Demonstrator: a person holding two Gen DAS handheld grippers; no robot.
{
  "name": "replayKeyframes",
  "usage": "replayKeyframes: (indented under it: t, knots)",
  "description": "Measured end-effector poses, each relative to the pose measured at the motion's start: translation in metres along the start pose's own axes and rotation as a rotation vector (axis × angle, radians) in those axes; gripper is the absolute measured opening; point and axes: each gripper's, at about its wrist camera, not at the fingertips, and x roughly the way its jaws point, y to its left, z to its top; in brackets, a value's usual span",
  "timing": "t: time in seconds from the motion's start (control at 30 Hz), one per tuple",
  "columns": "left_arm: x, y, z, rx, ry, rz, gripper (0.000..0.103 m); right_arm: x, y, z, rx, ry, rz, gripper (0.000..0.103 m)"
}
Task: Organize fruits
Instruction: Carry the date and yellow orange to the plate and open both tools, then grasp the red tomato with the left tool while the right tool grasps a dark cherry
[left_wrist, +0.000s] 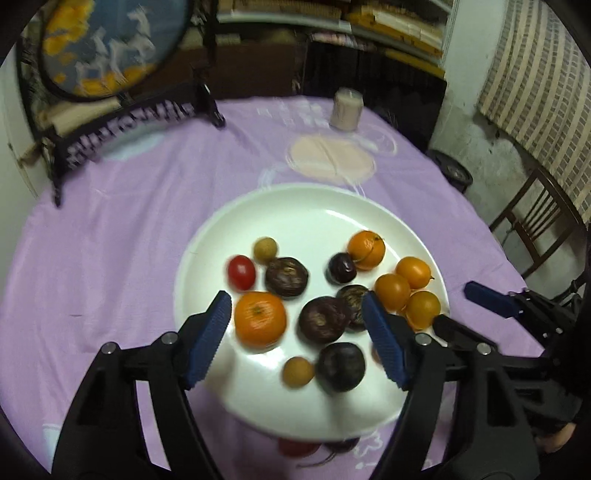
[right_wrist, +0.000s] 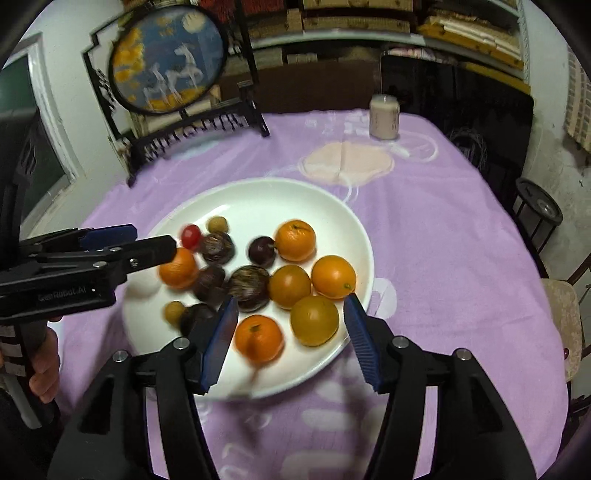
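Hovering over the white plate (left_wrist: 258, 206), both hand-held grippers sit with fingers spread and nothing caught between them.

Fruits are already heaped on the plate, which stands on the purple-clothed bench (right_wrist: 443, 229): mandarins, yellow-orange round fruits, dark purple ones, a red tomato (left_wrist: 241, 272) and small tan longans. Left hand-held gripper (left_wrist: 297, 339) hangs above the plate's near side, over a mandarin (left_wrist: 260, 319) and a dark fruit (left_wrist: 322, 319). Right hand-held gripper (right_wrist: 290, 339) brackets another mandarin (right_wrist: 258, 338) and a yellow fruit (right_wrist: 314, 320) near the plate's front rim. Most of the gathering looks done; a red and a dark fruit seem to lie off the plate's near rim, though blur hides which.
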Motion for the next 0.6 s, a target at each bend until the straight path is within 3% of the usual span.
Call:
replayKeyframes:
  t: [0.1,0.17,0.4,0.6]
  knots:
    - [-0.037,0.011,-0.024,-0.024,-0.070,0.020,0.088,-0.024,0.012,-0.014,-0.014,-0.019,0.038,0.060]
    - [-0.054,0.021,-0.046,-0.052,-0.090,0.032,0.089,-0.038,0.025,-0.030,-0.030,-0.021,0.063,0.060]
    - [-0.059,0.058,-0.098,-0.166,-0.013,0.010,0.089,-0.025,0.072,-0.073,-0.093,0.100,0.153,0.060]
    - [-0.064,0.070,-0.119,-0.197,0.004,0.005,0.089,-0.007,0.091,-0.075,-0.128,0.095,0.153,0.059]
